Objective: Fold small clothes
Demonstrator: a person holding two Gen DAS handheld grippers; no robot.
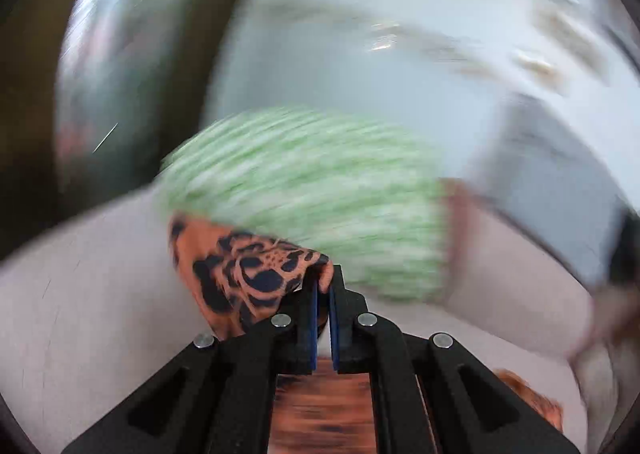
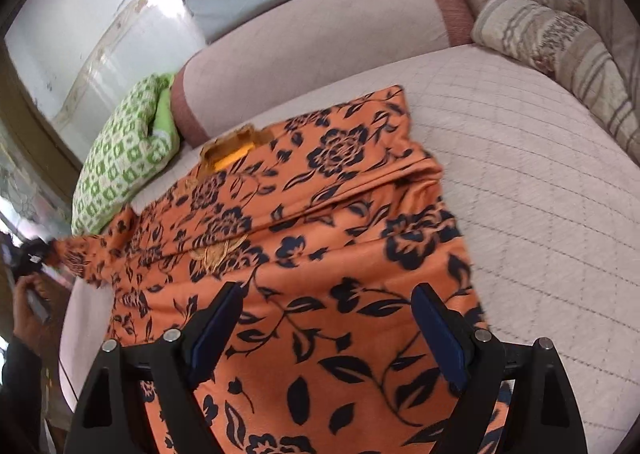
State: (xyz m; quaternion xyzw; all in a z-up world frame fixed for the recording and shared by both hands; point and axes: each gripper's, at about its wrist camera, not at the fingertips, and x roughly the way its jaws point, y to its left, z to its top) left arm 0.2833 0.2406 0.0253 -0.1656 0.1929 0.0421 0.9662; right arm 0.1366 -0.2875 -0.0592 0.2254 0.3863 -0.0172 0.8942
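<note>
Orange floral garment [image 2: 320,254] on quilted bed [image 2: 520,173]; left gripper [image 1: 324,286] fingers pinch its edge, right gripper [image 2: 326,318] fingers wide.

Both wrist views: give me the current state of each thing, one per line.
Left gripper: shut on a corner of the orange garment.
Right gripper: open, above the garment.
Orange garment: spread on the bed, wrinkled.
Green pillow: lying at the bed's edge.
Bed: covered with a quilted sheet.

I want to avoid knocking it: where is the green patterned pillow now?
In the right wrist view the green patterned pillow lies at the left, on the bed's edge, beside the orange floral garment's sleeve; the left wrist view shows it blurred, straight ahead.
</note>
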